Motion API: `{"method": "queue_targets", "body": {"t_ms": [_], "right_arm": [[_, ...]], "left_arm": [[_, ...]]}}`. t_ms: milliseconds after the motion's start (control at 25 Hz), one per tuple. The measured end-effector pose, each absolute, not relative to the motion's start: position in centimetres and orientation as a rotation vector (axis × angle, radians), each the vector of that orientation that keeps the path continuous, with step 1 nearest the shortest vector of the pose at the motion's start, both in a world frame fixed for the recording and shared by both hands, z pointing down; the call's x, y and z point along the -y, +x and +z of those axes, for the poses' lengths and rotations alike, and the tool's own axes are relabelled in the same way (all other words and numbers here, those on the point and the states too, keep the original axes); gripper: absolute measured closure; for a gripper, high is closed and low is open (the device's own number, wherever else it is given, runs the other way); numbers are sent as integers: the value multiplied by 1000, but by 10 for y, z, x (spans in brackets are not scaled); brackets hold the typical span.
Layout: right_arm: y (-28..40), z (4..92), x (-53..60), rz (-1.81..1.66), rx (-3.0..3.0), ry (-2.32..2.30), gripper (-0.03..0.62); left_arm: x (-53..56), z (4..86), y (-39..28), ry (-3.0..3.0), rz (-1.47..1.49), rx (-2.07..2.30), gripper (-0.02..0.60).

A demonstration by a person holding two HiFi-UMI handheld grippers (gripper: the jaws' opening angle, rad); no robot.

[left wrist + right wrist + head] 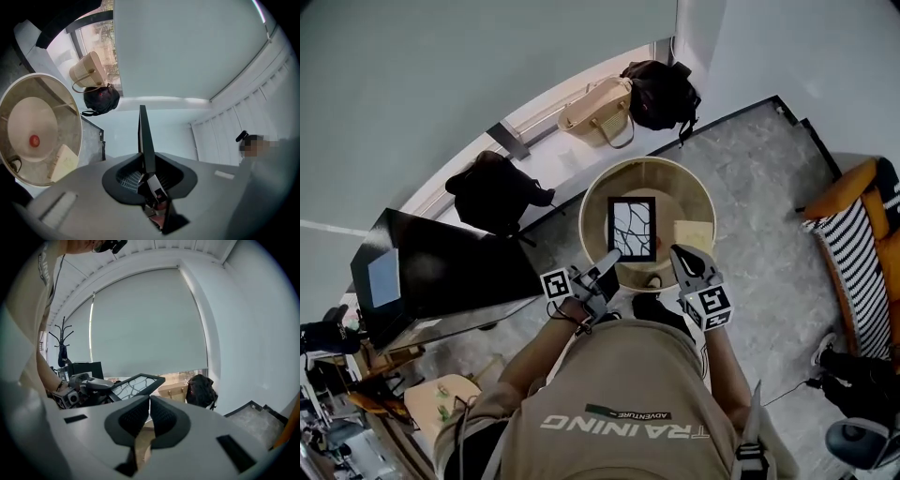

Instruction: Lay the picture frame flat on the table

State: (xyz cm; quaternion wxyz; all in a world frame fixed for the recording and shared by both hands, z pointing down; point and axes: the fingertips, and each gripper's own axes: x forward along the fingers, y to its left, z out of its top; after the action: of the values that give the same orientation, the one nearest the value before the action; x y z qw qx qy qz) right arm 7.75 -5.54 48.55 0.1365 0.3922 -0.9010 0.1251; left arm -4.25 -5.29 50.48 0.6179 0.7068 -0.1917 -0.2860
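The picture frame, black with a branching crack pattern on its white face, hangs over the round wooden table. My left gripper is shut on its near edge. In the left gripper view the frame shows edge-on between the jaws, clamped at their tips. The right gripper view shows the frame tilted, face up, clear of the table. My right gripper sits just right of the frame with its jaws closed on nothing.
A beige block lies on the table's right part, and a small red thing sits near its middle. Behind are a beige bag, black bags and a black desk. A striped chair stands at right.
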Motion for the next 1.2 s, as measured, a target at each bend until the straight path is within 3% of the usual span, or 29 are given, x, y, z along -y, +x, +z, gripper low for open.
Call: {"method": "queue_targets", "body": {"t_ms": [640,1200], "right_arm": [[72,544,128,480,2597,1017,586],[38,750,150,728,2343,1123,586]], "left_arm": [[130,577,-60,1541,-609,587,506],[182,783,-114,1365,-547,684,506]]}}
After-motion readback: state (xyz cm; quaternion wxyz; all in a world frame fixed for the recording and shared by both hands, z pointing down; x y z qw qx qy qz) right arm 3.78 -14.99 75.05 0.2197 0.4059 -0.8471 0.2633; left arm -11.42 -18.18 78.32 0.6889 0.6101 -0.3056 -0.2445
